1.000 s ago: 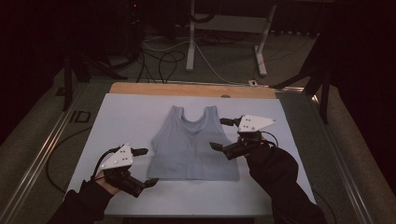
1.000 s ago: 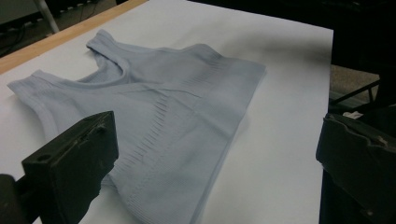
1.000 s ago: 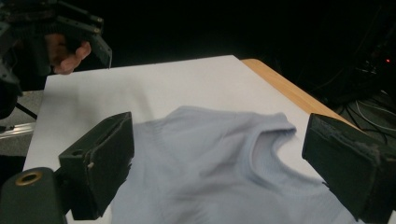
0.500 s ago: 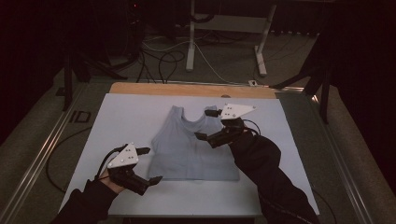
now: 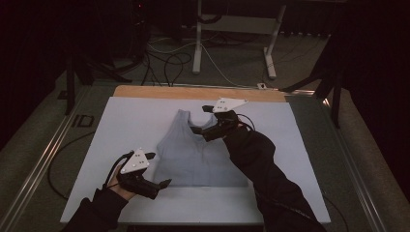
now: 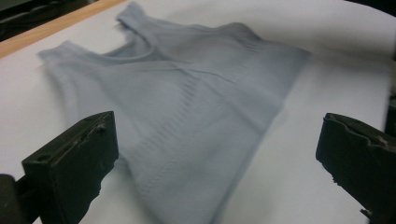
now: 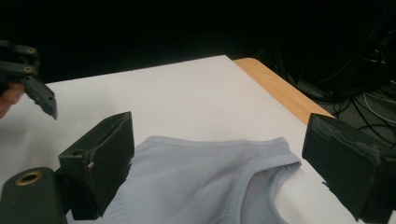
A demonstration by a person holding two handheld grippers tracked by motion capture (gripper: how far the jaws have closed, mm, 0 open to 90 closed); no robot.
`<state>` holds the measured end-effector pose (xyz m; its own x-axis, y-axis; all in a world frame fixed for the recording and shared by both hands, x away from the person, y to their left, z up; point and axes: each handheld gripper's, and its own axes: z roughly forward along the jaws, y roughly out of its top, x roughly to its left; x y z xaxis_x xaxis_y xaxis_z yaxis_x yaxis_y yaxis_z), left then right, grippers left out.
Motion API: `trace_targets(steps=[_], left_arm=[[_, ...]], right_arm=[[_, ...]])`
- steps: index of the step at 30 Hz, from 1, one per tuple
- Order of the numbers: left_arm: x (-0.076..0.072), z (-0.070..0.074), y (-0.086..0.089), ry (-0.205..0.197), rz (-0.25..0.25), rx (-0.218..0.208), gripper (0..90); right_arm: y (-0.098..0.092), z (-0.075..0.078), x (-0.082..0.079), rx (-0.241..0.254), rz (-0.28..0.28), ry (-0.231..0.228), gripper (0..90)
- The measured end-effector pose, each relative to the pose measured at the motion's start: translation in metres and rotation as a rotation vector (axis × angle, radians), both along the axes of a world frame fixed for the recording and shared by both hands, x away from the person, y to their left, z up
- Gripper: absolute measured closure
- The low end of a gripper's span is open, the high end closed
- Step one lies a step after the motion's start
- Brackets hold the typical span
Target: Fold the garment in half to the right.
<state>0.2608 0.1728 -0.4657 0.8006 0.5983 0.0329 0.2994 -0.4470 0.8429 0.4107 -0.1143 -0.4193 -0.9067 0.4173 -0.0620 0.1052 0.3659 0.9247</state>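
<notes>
**A:** Your pale grey-blue ribbed knit tank top point(image 5: 197, 152) lies flat in the middle of the white table cover point(image 5: 125, 121), hem toward you and straps toward the light wooden strip point(image 5: 193, 92) at the far edge. Nothing is gripped.

**B:** So which step are you in?

**A:** The reach, I judge. Your right gripper point(image 5: 202, 119) hovers over the strap nearest it, jaws wide apart; in the right gripper view the strap's end point(image 7: 275, 161) sits between them. Your left gripper point(image 5: 157, 169) waits just beside the hem corner on your left, jaws also spread, and the left gripper view looks up the garment point(image 6: 196, 107) from there.

**B:** And next?

**A:** Probably lower the right jaws onto that strap and close, then take the hem corner. Pinch one layer cleanly; the knit looks limp and will likely bunch.

**B:** Room?

**A:** Bare cover on both sides, a narrower band in front of the hem. Your right sleeve point(image 5: 261, 164) lies over the top's right side, so lift clear.
</notes>
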Motion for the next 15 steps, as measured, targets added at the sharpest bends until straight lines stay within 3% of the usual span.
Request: trace_targets(steps=[5,8,15], left_arm=[[0.001,-0.002,-0.001,-0.001,0.042,0.016,0.2],[0.001,-0.004,-0.003,-0.009,0.06,0.023,0.2],[0.001,-0.014,-0.007,-0.007,0.058,0.041,0.2]], right_arm=[[0.006,-0.004,0.008,0.002,-0.034,0.028,9.1],[0.01,-0.007,0.015,-0.02,-0.038,0.012,9.1],[0.027,-0.009,0.026,-0.028,-0.072,0.023,9.1]])
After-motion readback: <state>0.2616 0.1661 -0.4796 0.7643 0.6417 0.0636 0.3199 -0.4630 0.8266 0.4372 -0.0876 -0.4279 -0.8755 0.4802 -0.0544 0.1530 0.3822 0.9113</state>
